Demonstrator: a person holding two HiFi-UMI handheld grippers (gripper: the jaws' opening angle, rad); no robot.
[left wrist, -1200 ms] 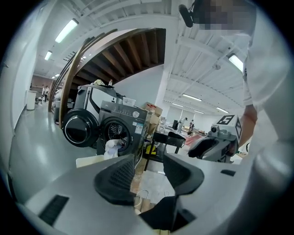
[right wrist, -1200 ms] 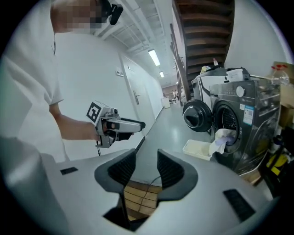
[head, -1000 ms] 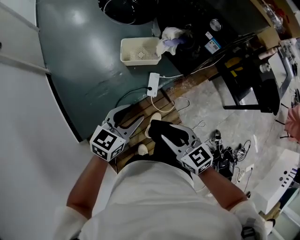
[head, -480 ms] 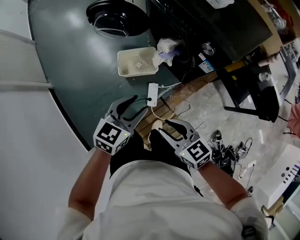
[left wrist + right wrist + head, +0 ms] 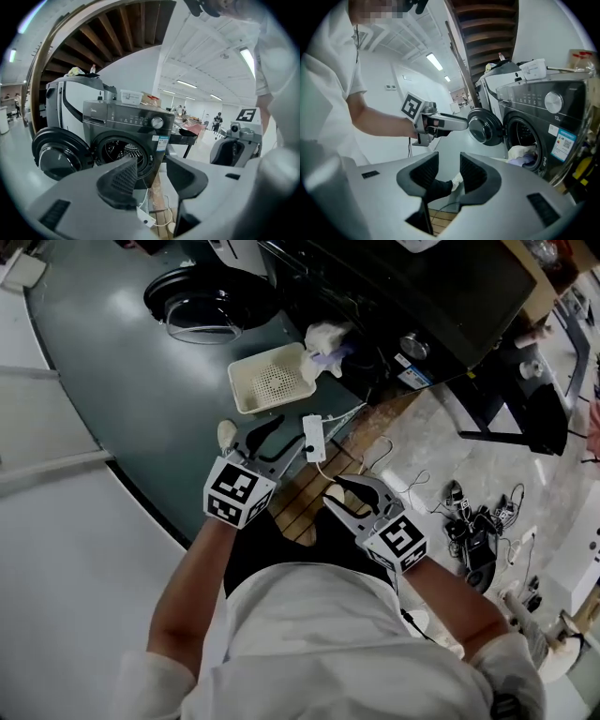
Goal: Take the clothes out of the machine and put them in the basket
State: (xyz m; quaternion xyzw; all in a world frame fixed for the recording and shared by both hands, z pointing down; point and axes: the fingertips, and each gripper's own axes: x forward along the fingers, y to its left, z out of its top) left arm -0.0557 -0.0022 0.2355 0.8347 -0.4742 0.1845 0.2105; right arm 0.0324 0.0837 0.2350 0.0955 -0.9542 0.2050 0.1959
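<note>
Both grippers hover out in front of the washer (image 5: 412, 287), well apart from it and each other. The left gripper (image 5: 279, 439) has its jaws standing moderately apart with nothing in them; the left gripper view looks through the gap (image 5: 150, 171) at the dark drum and a white power strip (image 5: 147, 218) on the floor. The right gripper (image 5: 342, 498) shows a narrower gap, also empty; in its own view (image 5: 449, 171) only the person's dark leg and white sock appear beyond the jaws. The clothes (image 5: 323, 337) are in the machine, a pale bundle bunched at the lip of the drum (image 5: 524, 154). The round door (image 5: 202, 306) is swung wide open to the left. The basket (image 5: 267, 381), white and perforated, sits on the floor right in front of the opening, its near corner just beside the hanging clothes, with nothing in it. The power strip lies between basket and grippers.
</note>
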